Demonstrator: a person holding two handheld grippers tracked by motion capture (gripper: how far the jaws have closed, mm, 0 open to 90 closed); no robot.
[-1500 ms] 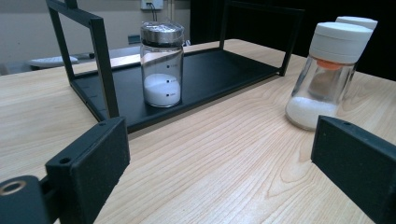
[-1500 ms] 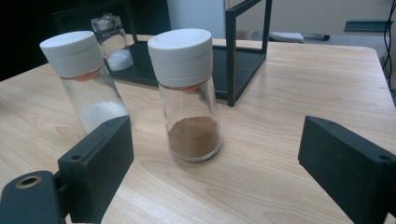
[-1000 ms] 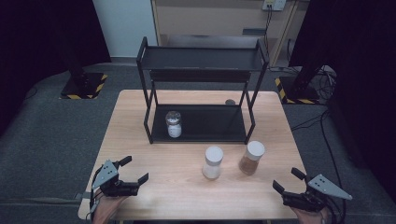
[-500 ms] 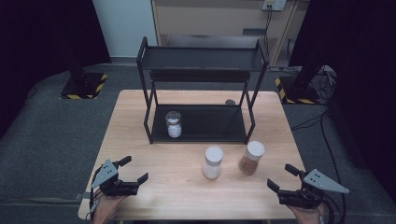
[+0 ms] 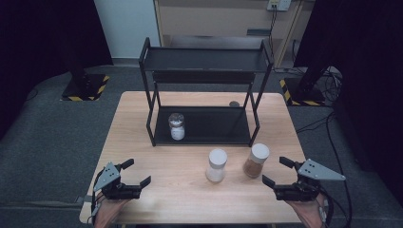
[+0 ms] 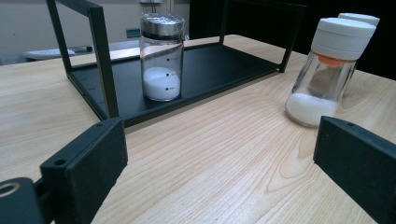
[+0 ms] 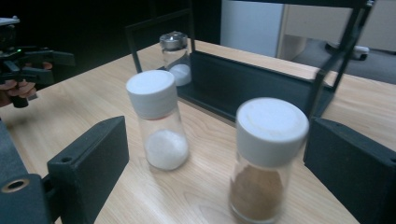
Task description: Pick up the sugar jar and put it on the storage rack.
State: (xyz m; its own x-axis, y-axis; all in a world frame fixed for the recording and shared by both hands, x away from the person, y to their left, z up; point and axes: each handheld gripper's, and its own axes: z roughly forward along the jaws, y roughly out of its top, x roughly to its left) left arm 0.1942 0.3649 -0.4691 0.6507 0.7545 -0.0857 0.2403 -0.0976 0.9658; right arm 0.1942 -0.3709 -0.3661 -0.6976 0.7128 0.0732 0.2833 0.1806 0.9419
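Observation:
A black two-shelf rack [image 5: 204, 59] stands at the back of the wooden table [image 5: 185, 194]. On its lower shelf is a silver-lidded jar [image 5: 177, 126] [image 6: 161, 58] [image 7: 175, 58] of white powder. In front of the rack stand a white-lidded jar of white powder [image 5: 216, 165] [image 6: 328, 70] [image 7: 161, 126] and a white-lidded jar of brown powder [image 5: 256, 160] [image 7: 265, 163]. My right gripper [image 5: 275, 171] [image 7: 219, 149] is open just right of the brown jar, which stands between its jaws untouched. My left gripper [image 5: 137, 172] [image 6: 219, 144] is open near the front left corner, holding nothing.
A small dark round object [image 5: 234, 103] lies on the table behind the rack's right leg. In the right gripper view the left gripper [image 7: 29, 59] shows far off in a hand. Dark floor, yellow-black striped stand bases [image 5: 85, 88] and cables [image 5: 332, 76] surround the table.
My right gripper has moved left and a little forward, closing in on the brown-powder jar. The left gripper has stayed in place. The jars have not moved.

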